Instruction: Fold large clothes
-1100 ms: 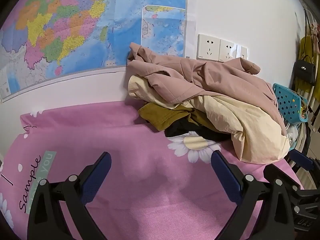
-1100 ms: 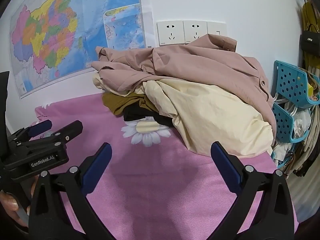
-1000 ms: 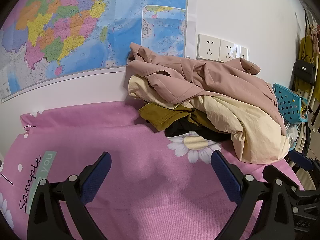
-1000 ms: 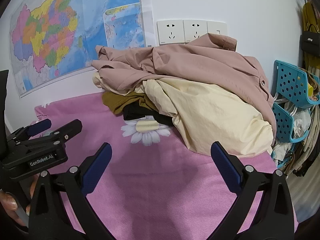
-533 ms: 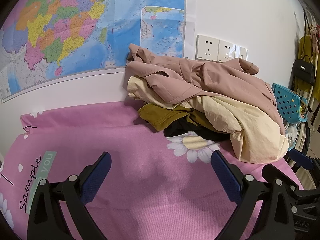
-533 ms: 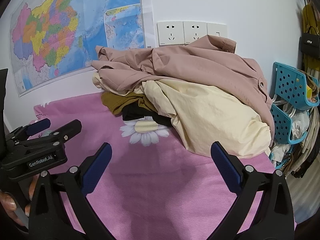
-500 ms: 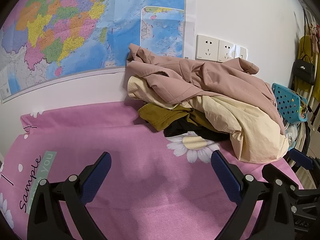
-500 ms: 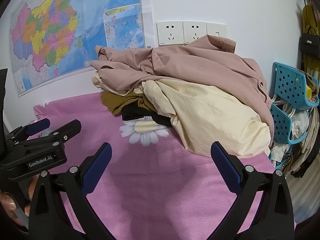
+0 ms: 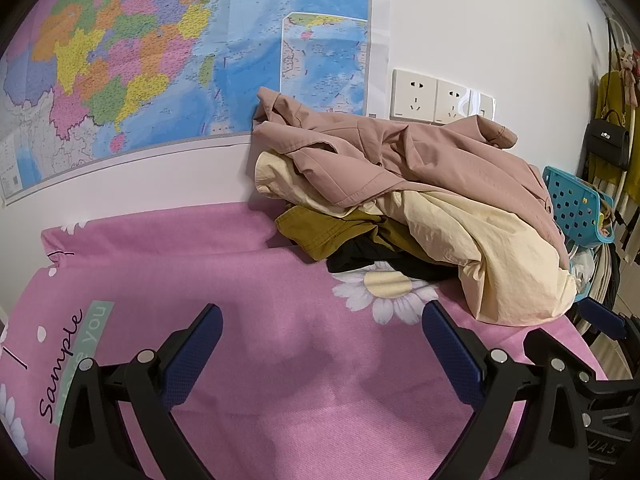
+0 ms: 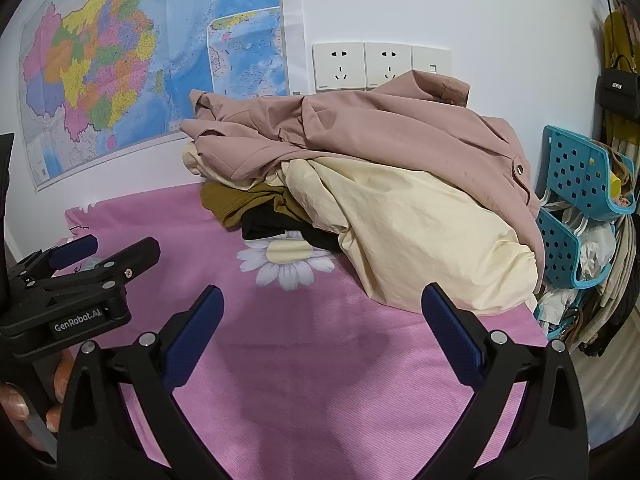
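A heap of clothes lies against the wall at the back right of a pink sheet (image 9: 248,280). A dusty-pink jacket (image 9: 400,156) tops it, over a cream garment (image 9: 492,248), a mustard one (image 9: 320,228) and a black one (image 9: 360,256). The jacket (image 10: 380,136) and cream garment (image 10: 408,232) also show in the right wrist view. My left gripper (image 9: 322,340) is open and empty above the sheet, short of the heap. My right gripper (image 10: 320,320) is open and empty, near the cream garment's front edge. The left gripper's body (image 10: 76,292) shows at the right view's left.
A wall map (image 9: 140,60) and sockets (image 9: 436,98) are behind the heap. Blue plastic baskets (image 10: 576,200) with bags and hangers stand right of the sheet's edge. A black handbag (image 9: 606,142) hangs on the far right. The sheet has a daisy print (image 10: 286,262).
Both grippers stay open. The views have barely shifted; the right one has edged slightly closer to the heap.
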### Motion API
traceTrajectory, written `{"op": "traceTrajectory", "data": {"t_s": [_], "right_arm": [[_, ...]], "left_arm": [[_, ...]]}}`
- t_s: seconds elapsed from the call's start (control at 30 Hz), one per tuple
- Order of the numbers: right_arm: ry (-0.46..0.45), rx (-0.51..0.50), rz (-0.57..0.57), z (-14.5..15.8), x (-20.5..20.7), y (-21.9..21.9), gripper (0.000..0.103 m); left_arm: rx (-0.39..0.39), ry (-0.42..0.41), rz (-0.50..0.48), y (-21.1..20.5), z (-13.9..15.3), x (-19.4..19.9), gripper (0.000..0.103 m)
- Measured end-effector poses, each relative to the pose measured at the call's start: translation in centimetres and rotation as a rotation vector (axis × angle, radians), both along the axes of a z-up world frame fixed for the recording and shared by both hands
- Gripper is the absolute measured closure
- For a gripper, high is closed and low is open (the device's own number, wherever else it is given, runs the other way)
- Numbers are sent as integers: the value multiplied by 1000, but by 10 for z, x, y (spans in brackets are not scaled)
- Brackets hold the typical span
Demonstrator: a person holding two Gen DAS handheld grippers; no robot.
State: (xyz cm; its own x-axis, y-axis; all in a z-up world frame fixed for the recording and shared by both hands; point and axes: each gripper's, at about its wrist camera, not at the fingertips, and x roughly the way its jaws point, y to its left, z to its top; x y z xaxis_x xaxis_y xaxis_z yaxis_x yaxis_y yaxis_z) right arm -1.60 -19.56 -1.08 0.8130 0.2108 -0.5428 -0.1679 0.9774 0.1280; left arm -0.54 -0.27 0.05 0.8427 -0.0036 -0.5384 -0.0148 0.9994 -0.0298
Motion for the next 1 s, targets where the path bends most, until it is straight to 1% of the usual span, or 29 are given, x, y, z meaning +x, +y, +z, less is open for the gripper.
{"op": "traceTrajectory", "data": {"t_s": [0.23,0.33,0.4,0.73,0.83,0.9,1.0], "right_arm": [[-1,-10,-4,1,-1,-1,5],[-2,-12,-2,2,-3,-1,6],[-2,-15,-2,2,-2,0,5],[-8,-31,5,3,0,5,6],[-10,-36,6,3,-1,6,5],[-8,-36,7,3,0,6,6],[-11,-42,9,3,0,7,6]], "left_arm": [[-4,1,-2,-1,0,-2,7],[5,12,-1,-1,-1,-2,7],[26,17,-1,-2,-2,0,7],[31,15,-3,-2,-3,1,7],[22,10,-1,-1,-3,1,7],[-15,1,-4,0,-4,1,7],[-21,2,-6,0,-5,1,7]]}}
